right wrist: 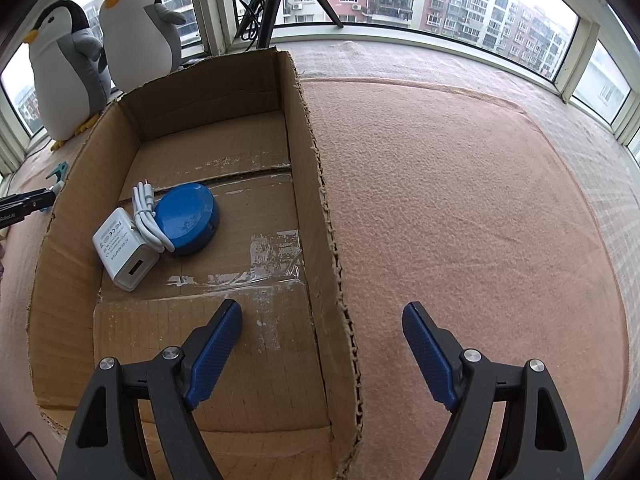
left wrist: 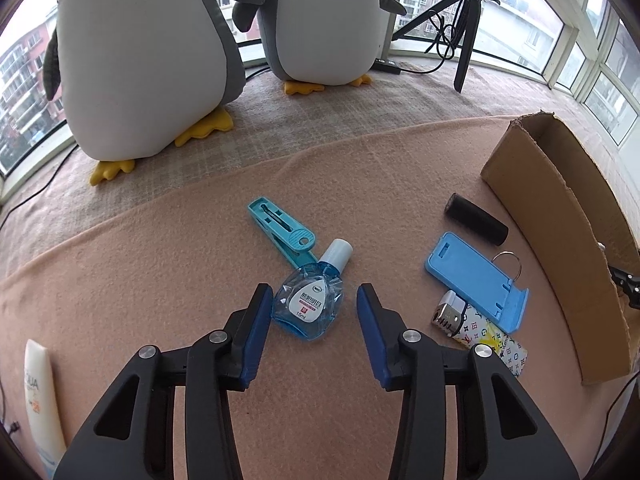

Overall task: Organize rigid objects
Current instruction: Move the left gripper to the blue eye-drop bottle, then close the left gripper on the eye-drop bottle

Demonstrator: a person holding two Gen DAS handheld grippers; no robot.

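My left gripper (left wrist: 315,300) is open, its fingers on either side of a blue eye-drop bottle (left wrist: 310,300) lying on the pink blanket. A teal clip (left wrist: 280,232) lies just beyond the bottle. To the right lie a blue phone stand (left wrist: 476,280), a black cylinder (left wrist: 476,224) and a patterned lighter (left wrist: 480,328). The cardboard box (left wrist: 560,216) stands at the right. My right gripper (right wrist: 322,316) is open and empty, straddling the box's right wall (right wrist: 320,208). Inside the box lie a white charger (right wrist: 124,252) with its cable and a blue round case (right wrist: 188,216).
Two plush penguins (left wrist: 160,52) stand at the back by the window, next to a tripod (left wrist: 464,20) with cables. A white tube (left wrist: 40,400) lies at the near left. Pink blanket (right wrist: 460,208) stretches right of the box.
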